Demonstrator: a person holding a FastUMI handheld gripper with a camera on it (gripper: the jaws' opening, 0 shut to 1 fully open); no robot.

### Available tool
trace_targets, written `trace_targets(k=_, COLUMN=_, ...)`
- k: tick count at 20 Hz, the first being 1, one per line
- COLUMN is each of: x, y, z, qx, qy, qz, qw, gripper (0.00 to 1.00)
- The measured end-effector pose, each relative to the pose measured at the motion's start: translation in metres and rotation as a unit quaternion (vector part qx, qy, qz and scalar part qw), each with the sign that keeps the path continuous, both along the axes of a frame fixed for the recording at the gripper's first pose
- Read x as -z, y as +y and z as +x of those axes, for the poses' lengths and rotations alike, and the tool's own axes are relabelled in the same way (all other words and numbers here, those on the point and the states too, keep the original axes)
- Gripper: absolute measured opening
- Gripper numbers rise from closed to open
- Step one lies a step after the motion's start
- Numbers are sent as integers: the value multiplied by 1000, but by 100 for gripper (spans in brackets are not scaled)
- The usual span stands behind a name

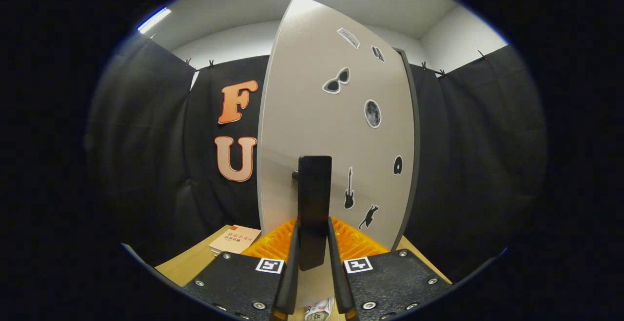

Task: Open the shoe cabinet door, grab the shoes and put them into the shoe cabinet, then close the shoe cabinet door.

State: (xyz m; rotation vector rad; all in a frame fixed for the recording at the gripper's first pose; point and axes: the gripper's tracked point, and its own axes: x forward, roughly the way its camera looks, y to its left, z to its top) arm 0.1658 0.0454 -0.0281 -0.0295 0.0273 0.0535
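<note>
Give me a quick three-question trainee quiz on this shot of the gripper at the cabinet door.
1. True or false: the gripper is shut on the black door handle.
2. Multiple choice: which sticker on the door lies just beside the handle? A) moon B) guitar C) sunglasses
3. Fill in: the thing lying on the wooden table, beside the fingers, is a ____.

Key
1. True: the handle sits between both fingers, which press its sides.
2. B: the guitar sticker is next to the handle; the moon sticker and sunglasses sticker are higher up.
3. Book.
</note>
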Motion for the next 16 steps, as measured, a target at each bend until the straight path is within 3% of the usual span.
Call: trace_targets(k=16, x=4, y=-72, z=-40, qx=68, qy=-5, qz=-19, qw=997, gripper=31)
